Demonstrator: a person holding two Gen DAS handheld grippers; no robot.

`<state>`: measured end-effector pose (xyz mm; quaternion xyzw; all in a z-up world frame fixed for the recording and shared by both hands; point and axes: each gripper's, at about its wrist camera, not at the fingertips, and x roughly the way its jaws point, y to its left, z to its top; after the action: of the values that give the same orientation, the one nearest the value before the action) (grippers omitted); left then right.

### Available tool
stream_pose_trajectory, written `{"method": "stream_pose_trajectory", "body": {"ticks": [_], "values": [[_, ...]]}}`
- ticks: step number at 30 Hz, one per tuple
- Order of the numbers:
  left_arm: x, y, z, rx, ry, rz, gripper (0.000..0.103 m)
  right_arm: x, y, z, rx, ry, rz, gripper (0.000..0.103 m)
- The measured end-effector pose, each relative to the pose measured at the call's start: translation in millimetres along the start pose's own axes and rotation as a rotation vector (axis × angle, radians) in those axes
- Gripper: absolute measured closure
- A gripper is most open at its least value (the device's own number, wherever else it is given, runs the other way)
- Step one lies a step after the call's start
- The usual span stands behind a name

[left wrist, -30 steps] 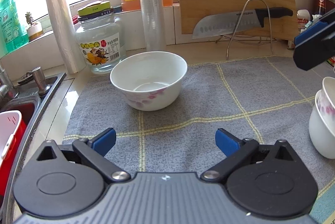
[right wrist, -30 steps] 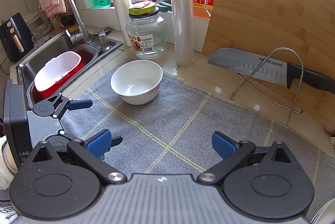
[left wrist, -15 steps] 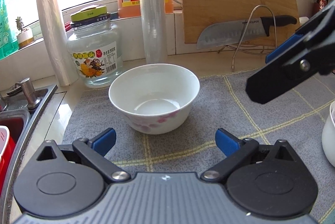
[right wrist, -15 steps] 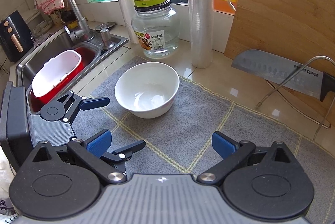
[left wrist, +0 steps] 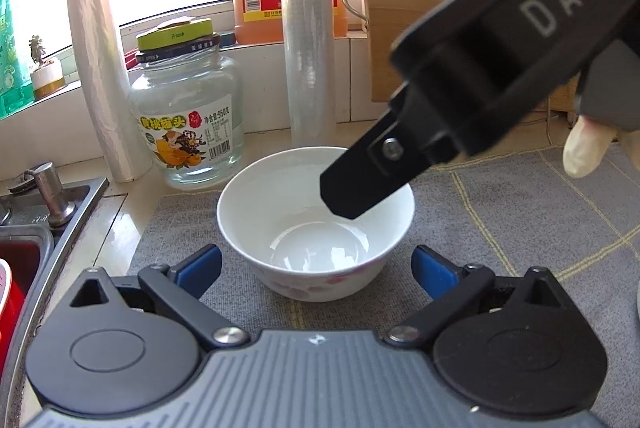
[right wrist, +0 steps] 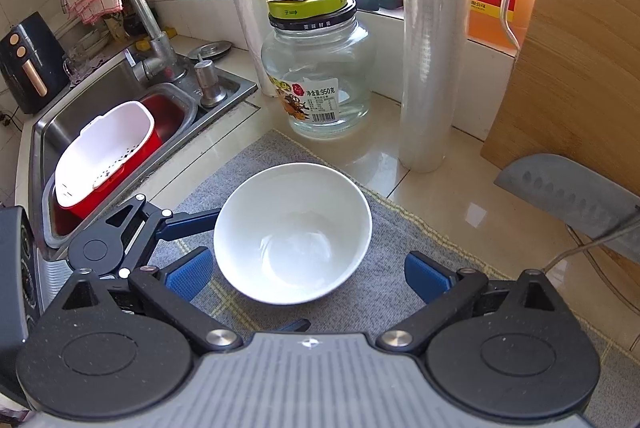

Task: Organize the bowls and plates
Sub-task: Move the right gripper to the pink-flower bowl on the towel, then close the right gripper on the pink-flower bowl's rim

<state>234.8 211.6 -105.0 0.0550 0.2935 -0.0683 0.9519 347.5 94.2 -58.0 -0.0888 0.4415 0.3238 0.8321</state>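
Bowl sits upright on the gray mat, between sink at left and knife at right, near the glass jar. Left gripper and right gripper both flank it, jaws spread wide, grasping nothing.

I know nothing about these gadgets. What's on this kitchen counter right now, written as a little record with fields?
Main item: white ceramic bowl with pink flower print, upright and empty
Resting on: grey cloth mat with yellow lines
Left gripper: fingers open, either side of the bowl's near wall
Right gripper: fingers open, above the bowl
Behind the bowl: clear glass jar with green lid; tall roll of clear film
To the left: steel sink holding a white strainer in a red basin
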Motion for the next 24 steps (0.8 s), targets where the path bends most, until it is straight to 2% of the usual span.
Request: {"method": "stream_pose_trajectory", "body": {"ticks": [6,16,24], "values": [[2,2,3,-0.007,-0.020,-0.008,0.003,14,-5,11,-0.021,0.013,0.002,0.001],[2,5,3,-0.018,-0.037,-0.027,0.008,36,-7,22,-0.029,0.043,0.020,0.008],[2,6,3,-0.023,-0.036,-0.031,0.009,48,-5,25,-0.052,0.065,0.011,0.021]]}}
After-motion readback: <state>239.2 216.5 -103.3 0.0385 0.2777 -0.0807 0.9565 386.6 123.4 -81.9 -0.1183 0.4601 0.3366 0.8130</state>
